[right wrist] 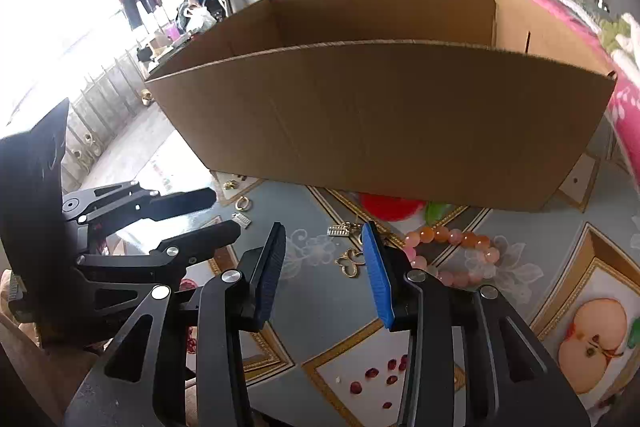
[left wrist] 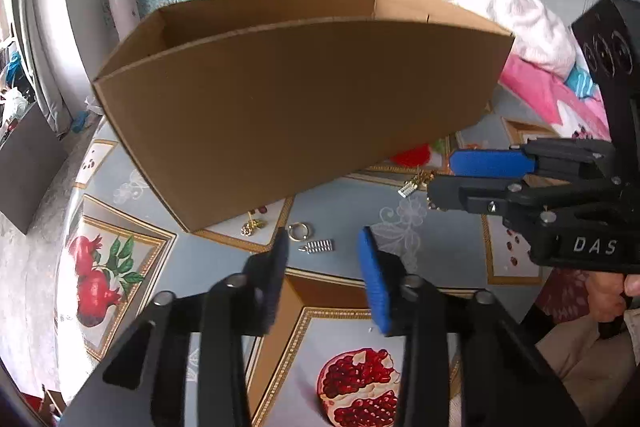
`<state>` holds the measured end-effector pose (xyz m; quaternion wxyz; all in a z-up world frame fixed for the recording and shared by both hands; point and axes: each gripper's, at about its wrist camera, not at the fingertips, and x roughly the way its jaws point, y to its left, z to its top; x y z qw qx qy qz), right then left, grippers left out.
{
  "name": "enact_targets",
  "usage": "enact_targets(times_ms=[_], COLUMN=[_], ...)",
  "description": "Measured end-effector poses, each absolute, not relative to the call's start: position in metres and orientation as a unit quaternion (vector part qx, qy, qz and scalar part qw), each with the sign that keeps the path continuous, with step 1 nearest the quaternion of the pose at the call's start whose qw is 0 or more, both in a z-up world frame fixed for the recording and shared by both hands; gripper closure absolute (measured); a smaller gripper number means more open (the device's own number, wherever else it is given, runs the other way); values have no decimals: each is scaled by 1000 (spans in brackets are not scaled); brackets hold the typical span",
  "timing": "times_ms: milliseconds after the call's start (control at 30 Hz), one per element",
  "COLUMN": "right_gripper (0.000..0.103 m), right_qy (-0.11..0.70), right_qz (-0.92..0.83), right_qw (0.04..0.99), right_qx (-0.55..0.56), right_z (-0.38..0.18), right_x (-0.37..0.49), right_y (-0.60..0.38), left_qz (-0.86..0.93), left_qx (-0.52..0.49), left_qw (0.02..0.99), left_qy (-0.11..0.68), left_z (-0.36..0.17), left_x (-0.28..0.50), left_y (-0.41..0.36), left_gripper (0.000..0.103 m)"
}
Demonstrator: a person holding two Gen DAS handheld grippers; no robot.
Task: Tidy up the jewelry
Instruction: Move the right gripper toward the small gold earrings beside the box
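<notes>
A large open cardboard box point(left wrist: 296, 115) point(right wrist: 380, 123) stands on the table behind the jewelry. Near its front lie a gold hoop point(left wrist: 298, 231) point(right wrist: 243, 203), a silver coil clip point(left wrist: 318, 247) point(right wrist: 242, 220) and a small gold piece point(left wrist: 252, 225). My left gripper point(left wrist: 324, 259) point(right wrist: 224, 213) hovers open just short of the hoop and clip, with nothing between its pads. My right gripper point(right wrist: 324, 247) point(left wrist: 440, 179) is open over a gold butterfly pendant point(right wrist: 350, 265) and a silver charm point(right wrist: 340, 230) point(left wrist: 410, 187). A pink bead bracelet point(right wrist: 452, 255) lies to its right.
A blue tablecloth point(right wrist: 328, 299) with fruit prints covers the table. Pink and white cloths point(left wrist: 520, 27) are piled at the right beside the box. A red item point(right wrist: 390, 207) lies at the box's front edge. A hand point(left wrist: 608, 295) holds the right gripper's handle.
</notes>
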<state>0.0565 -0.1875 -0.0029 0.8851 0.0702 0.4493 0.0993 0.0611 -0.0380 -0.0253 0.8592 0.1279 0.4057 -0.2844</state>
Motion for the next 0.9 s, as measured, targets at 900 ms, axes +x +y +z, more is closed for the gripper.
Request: enact_targets(times_ms=[900], right_gripper=[67], right_qy=[451], right_qz=[105], right_qw=[883], right_qx=[77], right_z=[-5], right_x=[57], right_y=[-194], left_qz=[-266], left_qx=[149], left_qw=[851], left_qy=[427], left_z=[-35], left_x=[69], left_y=[-44], left_gripper=[89])
